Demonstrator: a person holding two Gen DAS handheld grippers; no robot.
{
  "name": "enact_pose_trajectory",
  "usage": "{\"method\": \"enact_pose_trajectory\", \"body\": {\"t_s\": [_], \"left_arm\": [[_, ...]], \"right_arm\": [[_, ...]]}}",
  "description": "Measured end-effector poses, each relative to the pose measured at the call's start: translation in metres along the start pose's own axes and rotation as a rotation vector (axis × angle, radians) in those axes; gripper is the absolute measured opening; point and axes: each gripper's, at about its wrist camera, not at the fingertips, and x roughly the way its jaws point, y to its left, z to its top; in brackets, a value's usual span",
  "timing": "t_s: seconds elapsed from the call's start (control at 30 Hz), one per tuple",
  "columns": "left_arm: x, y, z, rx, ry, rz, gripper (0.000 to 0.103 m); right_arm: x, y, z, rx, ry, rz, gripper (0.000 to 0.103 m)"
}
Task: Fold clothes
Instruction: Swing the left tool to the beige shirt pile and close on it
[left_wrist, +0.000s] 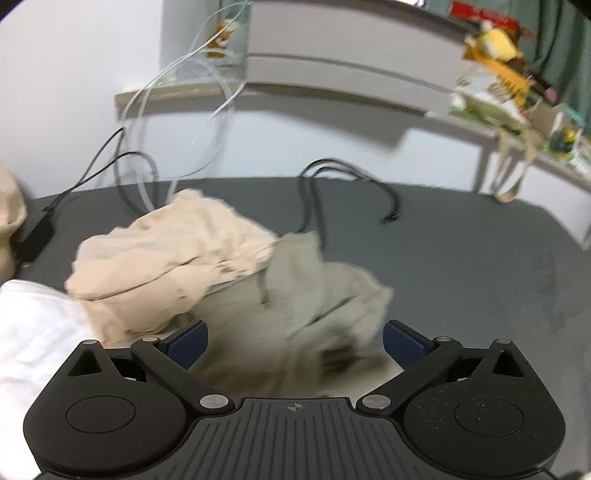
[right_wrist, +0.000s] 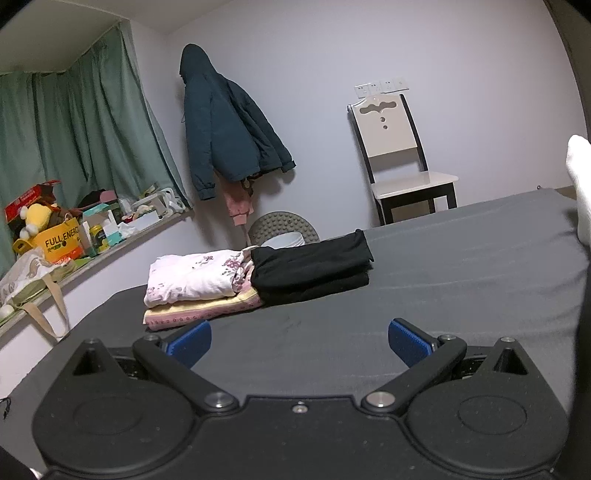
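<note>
- A crumpled grey-green garment (left_wrist: 317, 295) lies unfolded on the dark grey bed sheet (left_wrist: 480, 277), straight ahead of the left gripper (left_wrist: 295, 341); its blue-padded fingers (left_wrist: 188, 341) stand wide apart with nothing between them, and the cloth is blurred.
- A rumpled beige garment (left_wrist: 166, 254) overlaps the grey-green one's left edge, and a soft white cloth (left_wrist: 33, 332) lies beside it at the far left.
- Black cables (left_wrist: 317, 195) trail over the sheet behind the heap.
- Only the right wrist view shows the folded stack: a flat black piece (right_wrist: 314, 267) touching a floral pink-white bundle (right_wrist: 195, 275) that rests on a yellow-and-pink folded piece (right_wrist: 199, 312).
- The right gripper (right_wrist: 299, 341) is spread wide and empty over bare sheet.
- On the window ledge (right_wrist: 147, 232), an orange box (right_wrist: 62, 242) holds a yellow plush toy (right_wrist: 37, 218).
- A dark hooded jacket (right_wrist: 225, 136) hangs on the wall near a pale chair (right_wrist: 402, 166).
</note>
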Motion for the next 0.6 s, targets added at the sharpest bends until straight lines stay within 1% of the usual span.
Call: {"method": "enact_pose_trajectory", "body": {"t_s": [0.07,0.13,0.17,0.2,0.27,0.3,0.33,0.37,0.43,0.47,0.53,0.6], "left_arm": [[0.004,0.008,-0.001,-0.023,0.010,0.032,0.095],[0.008,0.016,-0.004,-0.044,0.045,0.041,0.080],[0.011,0.017,-0.004,-0.053,0.055,0.043,0.078],[0.013,0.018,-0.005,-0.063,0.057,0.047,0.077],[0.016,0.019,-0.006,-0.083,0.060,0.056,0.069],[0.017,0.019,-0.006,-0.094,0.059,0.064,0.065],[0.017,0.019,-0.006,-0.099,0.057,0.068,0.058],[0.017,0.018,-0.006,-0.101,0.054,0.069,0.056],[0.015,0.017,-0.007,-0.104,0.043,0.054,0.040],[0.013,0.017,-0.006,-0.108,0.039,0.044,0.036],[0.011,0.018,-0.006,-0.121,0.036,0.023,0.024],[0.010,0.023,-0.005,-0.150,0.041,-0.010,0.021]], "right_arm": [[-0.001,0.001,0.000,-0.007,0.003,0.002,0.103],[-0.002,0.001,0.000,-0.014,0.005,0.005,0.103],[-0.002,0.002,0.000,-0.018,0.007,0.006,0.103],[-0.003,0.002,0.000,-0.019,0.008,0.008,0.103],[-0.004,0.002,-0.001,-0.020,0.009,0.013,0.103],[-0.004,0.002,-0.001,-0.021,0.008,0.016,0.103],[-0.005,0.003,-0.001,-0.023,0.008,0.018,0.103],[-0.005,0.003,-0.001,-0.024,0.008,0.020,0.103],[-0.005,0.003,0.000,-0.020,0.007,0.023,0.103],[-0.006,0.003,0.000,-0.017,0.006,0.025,0.103],[-0.006,0.001,0.001,-0.006,0.005,0.026,0.103],[-0.005,-0.001,0.001,0.009,0.006,0.027,0.103]]}}
